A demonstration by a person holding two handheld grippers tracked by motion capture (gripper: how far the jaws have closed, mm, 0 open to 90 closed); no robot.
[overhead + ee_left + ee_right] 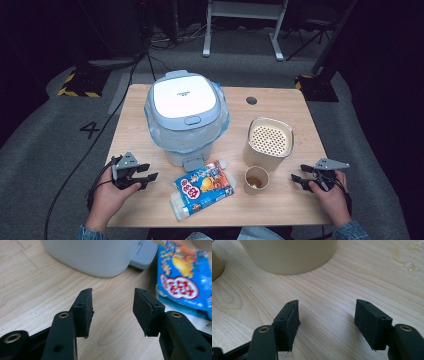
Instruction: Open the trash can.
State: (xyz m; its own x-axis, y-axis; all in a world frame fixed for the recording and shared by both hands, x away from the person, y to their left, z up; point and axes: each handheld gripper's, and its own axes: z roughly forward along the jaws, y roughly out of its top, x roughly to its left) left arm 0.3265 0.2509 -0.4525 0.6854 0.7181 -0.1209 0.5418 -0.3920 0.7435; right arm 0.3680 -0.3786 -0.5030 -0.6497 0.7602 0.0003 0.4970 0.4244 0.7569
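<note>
My left gripper (151, 171) hovers over the table's front left, open with nothing between its jaws (112, 292). Ahead of it stands a white lidded bin (186, 112) lined with a clear bag; its base (95, 257) and foot pedal (143, 255) are close by. A blue snack packet (205, 187) lies flat just right of this gripper (180, 277). My right gripper (298, 173) rests at the front right, open and empty (327, 302). It points at a beige container with a perforated lid (268, 142) (289, 255). A paper cup (256, 180) stands left of it.
Everything sits on a light wooden table (280, 205) with a cable hole (251, 100) at the back. A small wet patch (404, 257) marks the wood near the beige container. Dark floor, cables and desk legs (206, 30) lie beyond the table.
</note>
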